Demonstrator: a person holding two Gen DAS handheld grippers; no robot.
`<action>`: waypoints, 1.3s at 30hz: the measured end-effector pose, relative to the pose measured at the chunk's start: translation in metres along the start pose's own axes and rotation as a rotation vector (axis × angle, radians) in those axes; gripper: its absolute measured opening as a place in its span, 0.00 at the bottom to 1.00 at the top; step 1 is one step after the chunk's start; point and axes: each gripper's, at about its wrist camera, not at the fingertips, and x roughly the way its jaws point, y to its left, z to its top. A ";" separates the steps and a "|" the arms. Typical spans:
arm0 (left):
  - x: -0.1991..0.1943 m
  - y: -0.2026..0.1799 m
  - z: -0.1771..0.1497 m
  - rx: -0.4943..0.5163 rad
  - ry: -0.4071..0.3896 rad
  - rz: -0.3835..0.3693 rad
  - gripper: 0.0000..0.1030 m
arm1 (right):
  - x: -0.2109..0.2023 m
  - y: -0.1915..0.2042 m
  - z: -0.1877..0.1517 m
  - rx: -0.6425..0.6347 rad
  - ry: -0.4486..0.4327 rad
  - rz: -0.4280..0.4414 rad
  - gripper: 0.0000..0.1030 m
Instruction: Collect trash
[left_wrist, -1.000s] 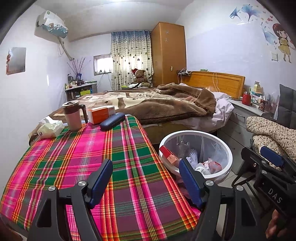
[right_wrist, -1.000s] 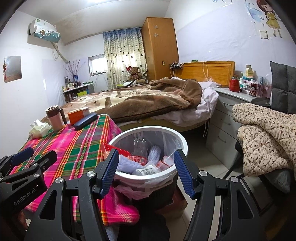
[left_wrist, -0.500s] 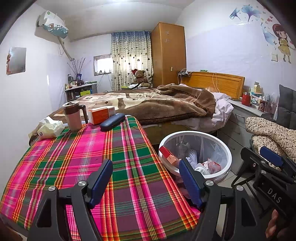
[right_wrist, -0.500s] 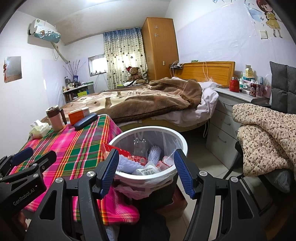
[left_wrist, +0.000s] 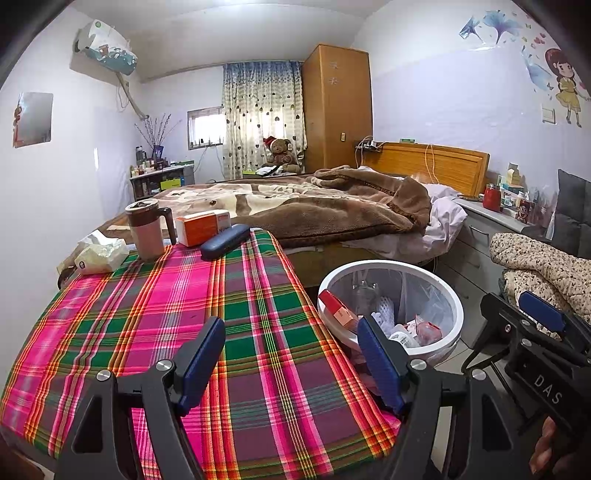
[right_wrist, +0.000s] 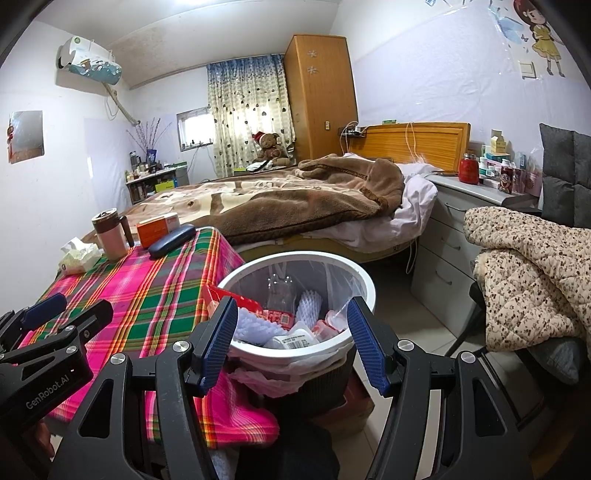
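Observation:
A white-rimmed waste bin with a clear liner stands on the floor beside the table's right edge. Several pieces of trash lie in it: a red box, white foam netting, wrappers and a labelled white container. My left gripper hovers open over the plaid tablecloth with nothing between its blue pads. My right gripper hangs open just in front of the bin, empty too. Each gripper shows at the edge of the other's view.
At the table's far end stand a lidded mug, an orange box, a dark blue case and a tissue pack. Behind is a bed with a brown blanket. Grey drawers and a chair with a quilt are at right.

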 end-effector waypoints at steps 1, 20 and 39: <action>0.000 0.000 0.000 0.001 0.001 0.000 0.71 | 0.000 0.000 0.000 0.001 -0.001 -0.001 0.61; -0.001 0.002 0.000 -0.005 0.002 0.001 0.71 | 0.001 0.002 0.001 -0.005 0.005 0.001 0.62; 0.001 0.003 -0.001 -0.012 0.001 0.000 0.71 | 0.000 0.002 0.001 -0.005 0.005 0.001 0.61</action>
